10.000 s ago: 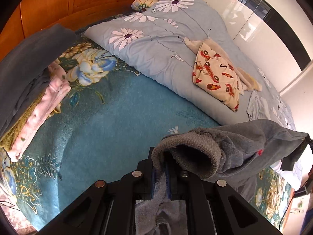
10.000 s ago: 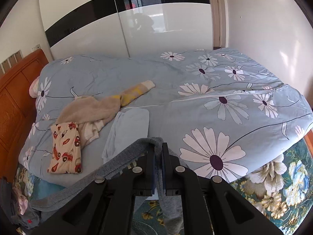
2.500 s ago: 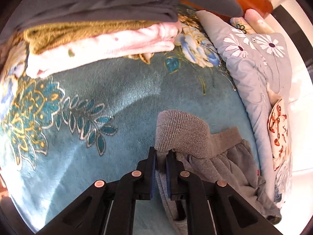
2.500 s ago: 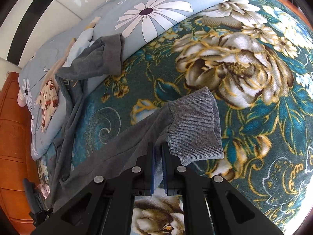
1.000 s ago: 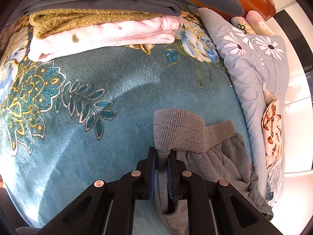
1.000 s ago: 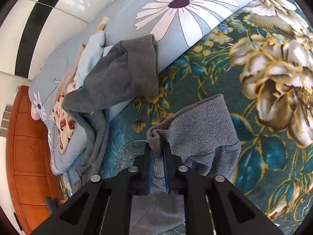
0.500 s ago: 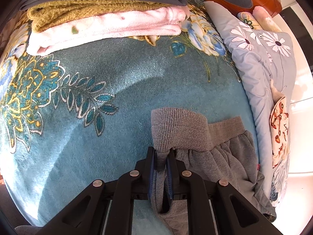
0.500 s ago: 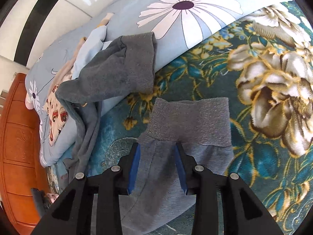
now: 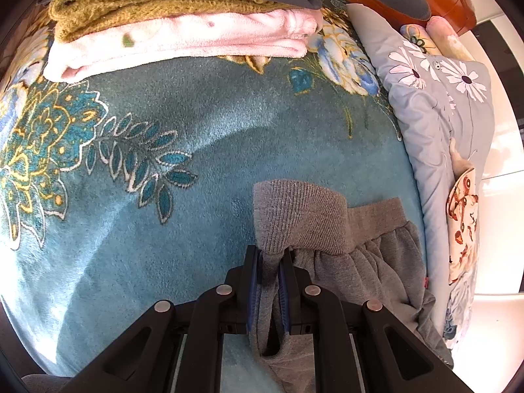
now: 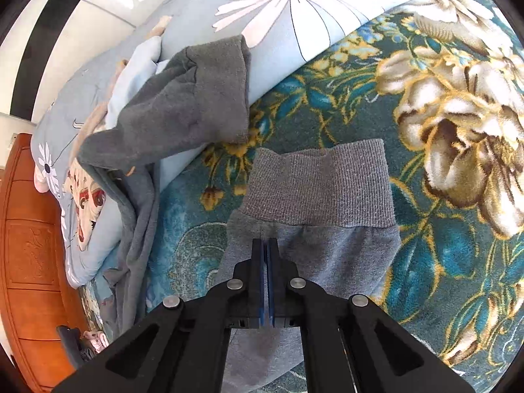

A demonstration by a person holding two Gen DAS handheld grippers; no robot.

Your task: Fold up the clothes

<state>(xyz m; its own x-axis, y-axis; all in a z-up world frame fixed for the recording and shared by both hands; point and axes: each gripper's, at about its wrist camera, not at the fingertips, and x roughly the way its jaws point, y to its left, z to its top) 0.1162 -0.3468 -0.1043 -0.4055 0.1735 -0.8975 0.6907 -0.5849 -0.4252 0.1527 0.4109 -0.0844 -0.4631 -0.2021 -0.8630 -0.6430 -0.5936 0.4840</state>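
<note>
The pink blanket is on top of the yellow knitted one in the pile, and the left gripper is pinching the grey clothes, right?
Not quite. In the left wrist view the pink blanket lies under the yellow knitted one, not on top. The left gripper does pinch the grey clothes.

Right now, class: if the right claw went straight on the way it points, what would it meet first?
The right claw points at the grey ribbed cuff lying flat on the floral blanket; it would probably meet that first.

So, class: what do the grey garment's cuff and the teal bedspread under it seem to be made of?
Grey cuff: ribbed knit, likely cotton blend; fine vertical ribs show. Teal bedspread: plush fleece or velvet, probably synthetic; short nap catches light in streaks.
</note>
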